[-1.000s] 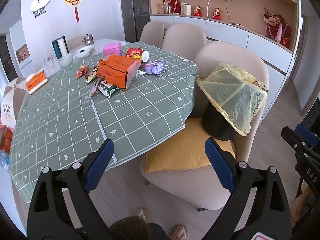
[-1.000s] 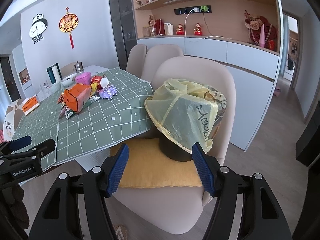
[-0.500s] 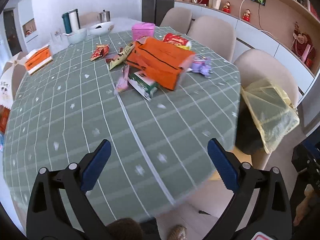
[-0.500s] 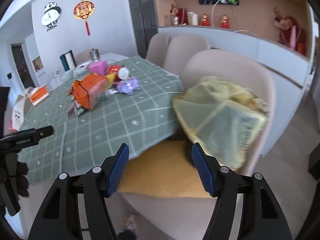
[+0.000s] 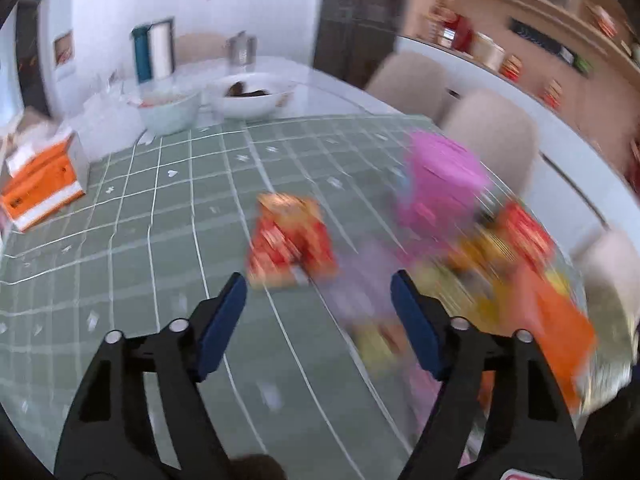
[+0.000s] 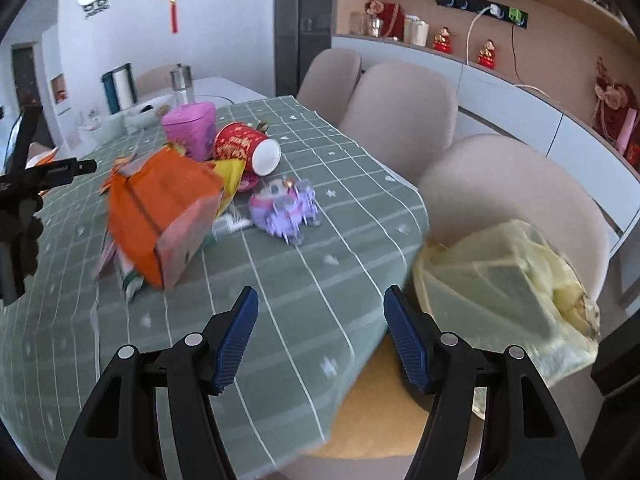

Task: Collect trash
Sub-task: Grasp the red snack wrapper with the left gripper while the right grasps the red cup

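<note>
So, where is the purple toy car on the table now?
In the right wrist view, the purple toy car stands mid-table on the green checked tablecloth, just right of the orange bag and below the tipped red cup.

Two bowls [image 5: 244, 98], tissue box [image 5: 42, 182]

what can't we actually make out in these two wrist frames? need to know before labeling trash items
- Left wrist view: motion blur smears the pile to the right of the red snack packet; items around the pink container and the orange bag cannot be told apart.
- Right wrist view: the orange bag hides the wrappers under and behind it.
- Right wrist view: the yellow bin bag is translucent; contents unclear.
- Right wrist view: the left gripper is cut off at the frame edge.
</note>
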`<state>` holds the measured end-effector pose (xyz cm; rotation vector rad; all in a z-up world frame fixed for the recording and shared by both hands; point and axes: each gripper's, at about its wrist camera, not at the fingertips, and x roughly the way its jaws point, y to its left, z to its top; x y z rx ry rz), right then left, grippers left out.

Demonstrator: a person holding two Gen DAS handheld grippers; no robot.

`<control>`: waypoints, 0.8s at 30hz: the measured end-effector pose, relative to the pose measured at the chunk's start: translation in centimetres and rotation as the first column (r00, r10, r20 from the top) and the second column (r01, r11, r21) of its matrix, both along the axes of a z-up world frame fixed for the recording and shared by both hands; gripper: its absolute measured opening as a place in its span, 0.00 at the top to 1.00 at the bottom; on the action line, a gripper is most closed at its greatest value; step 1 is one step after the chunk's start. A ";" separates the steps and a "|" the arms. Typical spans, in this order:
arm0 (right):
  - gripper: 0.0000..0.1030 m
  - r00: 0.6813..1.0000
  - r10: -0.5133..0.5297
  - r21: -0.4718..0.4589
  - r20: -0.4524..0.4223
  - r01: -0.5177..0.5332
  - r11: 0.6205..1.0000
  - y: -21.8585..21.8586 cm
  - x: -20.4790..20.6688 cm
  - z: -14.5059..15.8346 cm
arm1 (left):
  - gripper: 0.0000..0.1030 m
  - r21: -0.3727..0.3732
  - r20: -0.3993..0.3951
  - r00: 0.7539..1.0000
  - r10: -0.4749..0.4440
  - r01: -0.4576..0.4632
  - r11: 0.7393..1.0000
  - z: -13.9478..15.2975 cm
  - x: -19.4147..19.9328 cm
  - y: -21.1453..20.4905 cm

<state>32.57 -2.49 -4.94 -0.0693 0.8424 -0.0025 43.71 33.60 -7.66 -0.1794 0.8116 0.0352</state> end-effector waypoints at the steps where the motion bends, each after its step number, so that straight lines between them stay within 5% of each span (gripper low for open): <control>1: 0.40 1.000 -0.015 -0.003 -0.005 0.015 1.000 0.5 1.1 0.0 | 0.37 -0.010 -0.017 1.000 0.009 -0.009 1.000 -0.6 1.5 0.7; 7: 0.40 0.999 0.029 0.027 -0.030 -0.028 0.999 1.1 4.9 0.0 | 0.43 -0.010 -0.083 0.997 -0.003 0.002 1.000 -3.6 6.9 1.9; 12: 0.40 0.992 0.114 0.029 -0.045 -0.113 0.993 0.7 7.9 0.5 | 0.50 -0.041 -0.111 0.994 -0.001 -0.003 0.999 -4.5 7.5 2.2; 13: 0.40 0.989 0.140 0.032 -0.043 -0.138 0.990 0.7 8.6 0.7 | 0.64 -0.032 -0.113 0.994 -0.006 0.003 0.999 -4.4 7.3 2.0; 14: 0.40 0.982 0.182 0.045 -0.044 -0.180 0.983 0.8 9.7 1.0 | 0.83 -0.022 -0.131 0.991 -0.012 0.009 1.000 -4.4 7.1 1.8; 24: 0.40 0.843 0.537 -0.020 -0.018 -0.537 0.843 5.5 20.7 1.2 | 0.86 -0.122 -0.136 0.990 0.043 -0.060 0.991 0.7 -2.1 -1.1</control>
